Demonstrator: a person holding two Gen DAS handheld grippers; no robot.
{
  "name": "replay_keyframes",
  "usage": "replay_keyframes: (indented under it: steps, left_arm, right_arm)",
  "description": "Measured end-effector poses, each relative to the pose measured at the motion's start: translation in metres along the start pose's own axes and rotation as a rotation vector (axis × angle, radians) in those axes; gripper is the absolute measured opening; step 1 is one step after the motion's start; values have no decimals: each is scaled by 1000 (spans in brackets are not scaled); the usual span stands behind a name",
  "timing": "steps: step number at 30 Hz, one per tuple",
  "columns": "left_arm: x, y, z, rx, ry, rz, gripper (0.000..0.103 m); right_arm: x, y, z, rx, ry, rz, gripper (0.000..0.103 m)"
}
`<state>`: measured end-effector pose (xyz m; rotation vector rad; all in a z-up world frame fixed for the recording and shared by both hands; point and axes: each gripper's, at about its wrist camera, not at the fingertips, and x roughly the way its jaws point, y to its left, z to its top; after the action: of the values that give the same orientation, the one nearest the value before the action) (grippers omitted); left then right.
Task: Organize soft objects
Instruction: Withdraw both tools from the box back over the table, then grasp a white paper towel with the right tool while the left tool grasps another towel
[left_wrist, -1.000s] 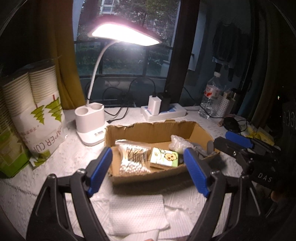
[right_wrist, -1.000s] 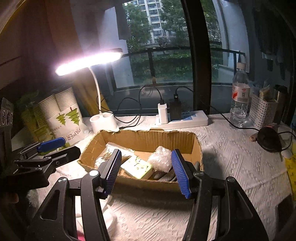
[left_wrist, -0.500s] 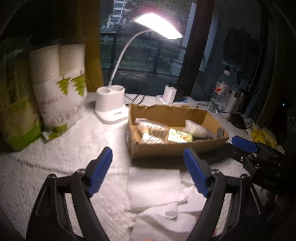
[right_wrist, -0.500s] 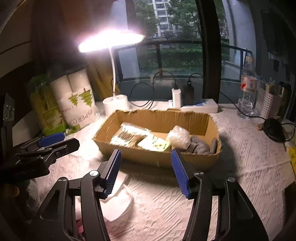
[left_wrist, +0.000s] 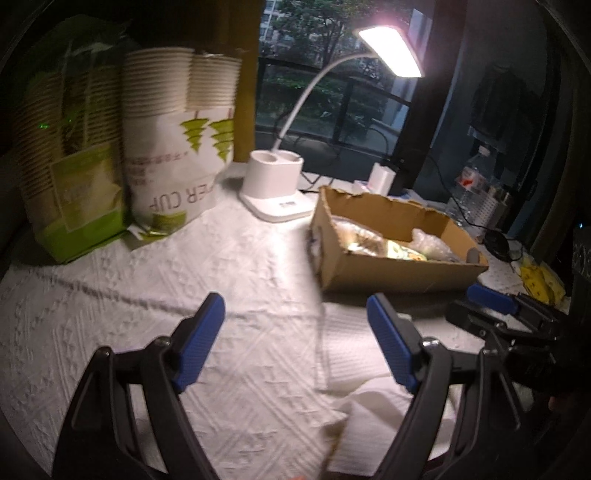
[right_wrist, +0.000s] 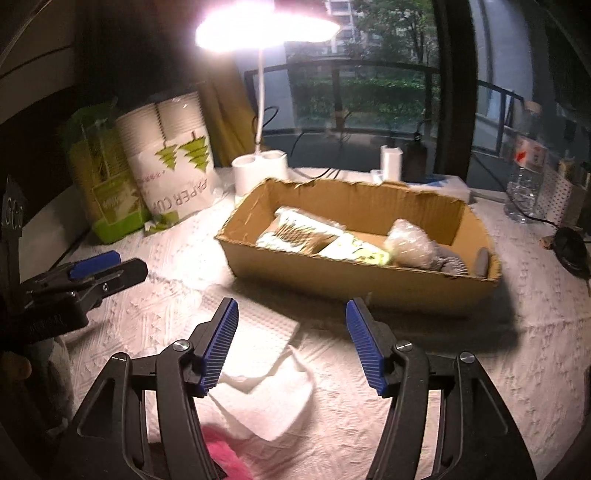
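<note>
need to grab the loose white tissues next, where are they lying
In the right wrist view the white tissues lie on the tablecloth in front of the cardboard box, just beyond the open right gripper, with something pink at their near edge.

The white sleeve of paper cups (right_wrist: 173, 162), standing at the far left of the worktop, carries "PAPER CUP" printed upside down beneath green tree marks. No other lettering is legible.

One cardboard box (right_wrist: 354, 277), one desk lamp (right_wrist: 260, 166), two sleeves of paper cups (left_wrist: 177, 147), one water bottle (right_wrist: 524, 181), one power strip (right_wrist: 443, 184), two claws (right_wrist: 291, 343), several white paper towels (right_wrist: 258, 362).
</note>
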<state>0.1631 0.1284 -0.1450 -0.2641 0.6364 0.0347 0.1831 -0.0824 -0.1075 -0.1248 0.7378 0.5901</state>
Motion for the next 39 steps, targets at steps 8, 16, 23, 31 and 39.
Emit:
replay_keyframes:
  steps: [8,16,23,31,39]
  left_arm:
    - [8,18,-5,-25,21,8,81]
    - [16,27,-9,-42,47,-4,81]
    - [20,31,-11,-52,60,-1,81]
    - [20,27,-11,-38,69,9,81]
    - [14,17,-11,-13,69,10,81]
  right_arm:
    - [25,15,0,-25,54,28,64]
    - [56,24,-1,-33,130,46,64]
    - [74,32,-5,-59,197,68,64]
    - [77,36,-6,-100,214,44,28]
    - [45,26,3,-65,84,65,6]
